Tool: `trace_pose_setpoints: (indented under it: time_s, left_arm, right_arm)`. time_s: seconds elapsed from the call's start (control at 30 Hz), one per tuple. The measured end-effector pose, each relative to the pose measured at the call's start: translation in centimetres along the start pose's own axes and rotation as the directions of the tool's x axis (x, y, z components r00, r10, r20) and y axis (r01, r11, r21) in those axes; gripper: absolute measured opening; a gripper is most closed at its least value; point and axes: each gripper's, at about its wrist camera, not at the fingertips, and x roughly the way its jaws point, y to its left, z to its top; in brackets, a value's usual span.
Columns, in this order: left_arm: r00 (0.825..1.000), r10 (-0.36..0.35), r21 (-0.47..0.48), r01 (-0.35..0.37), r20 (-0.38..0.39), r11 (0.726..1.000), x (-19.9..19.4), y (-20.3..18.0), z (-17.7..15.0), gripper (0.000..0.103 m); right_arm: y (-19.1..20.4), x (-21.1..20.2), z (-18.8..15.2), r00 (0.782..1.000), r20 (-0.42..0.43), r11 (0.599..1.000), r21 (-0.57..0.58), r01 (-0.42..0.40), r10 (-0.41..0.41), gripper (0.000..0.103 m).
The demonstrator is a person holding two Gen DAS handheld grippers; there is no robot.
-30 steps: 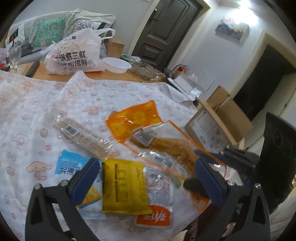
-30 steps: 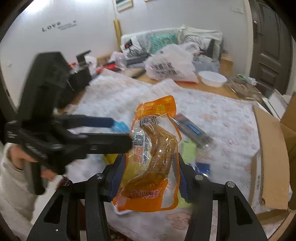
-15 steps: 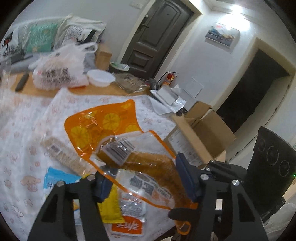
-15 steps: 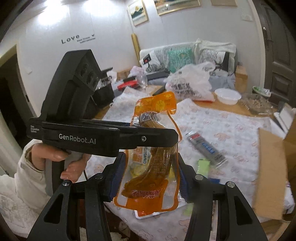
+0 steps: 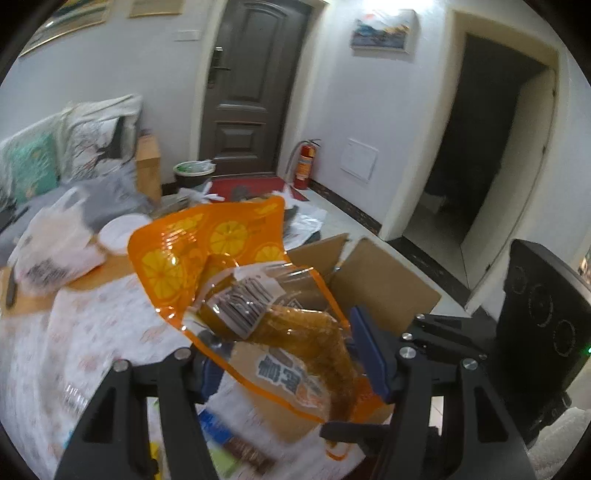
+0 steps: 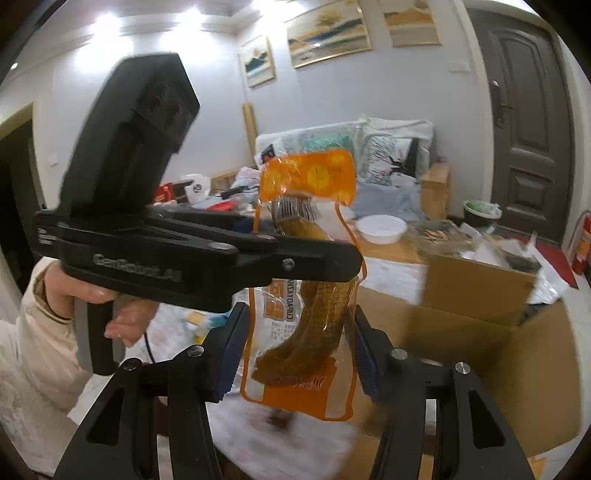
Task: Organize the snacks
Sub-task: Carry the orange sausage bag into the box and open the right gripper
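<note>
Left wrist view: pouch held aloft over box, living room

Item: orange pouch, lemon print, brown snack inside, raised above cardboard box.
Left gripper: about half open, blue pads pressing the pouch's sides.
Right gripper: about half open, pads closed on the pouch's lower edges.
Hand, pale sleeve, grips the left tool's handle.
Surface: table under white patterned cloth; blurred packets lie on it; white bowl, plastic bag.
Room: dark door, fire extinguisher, bin, cushions, framed pictures.
</note>
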Motion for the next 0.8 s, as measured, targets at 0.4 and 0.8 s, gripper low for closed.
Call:
trace_pose_setpoints:
  time_s: [0.4,0.8]
  left_arm:
    - [0.991,-0.028,0.048,0.035,-0.133,0.998,11.4,-3.4,2.3,0.06]
    - [0.985,-0.024,0.058,0.034,-0.172,0.998,13.7,-4.1,1.4,0.061]
  right_arm:
    - [-8.7,-0.4,-2.7,0.992,-0.074,0.994,0.024,0.103,-0.102,0.052]
    - [-8.1,-1.5,-4.5,0.975,-0.112,0.981,-0.025,0.19,-0.192,0.058]
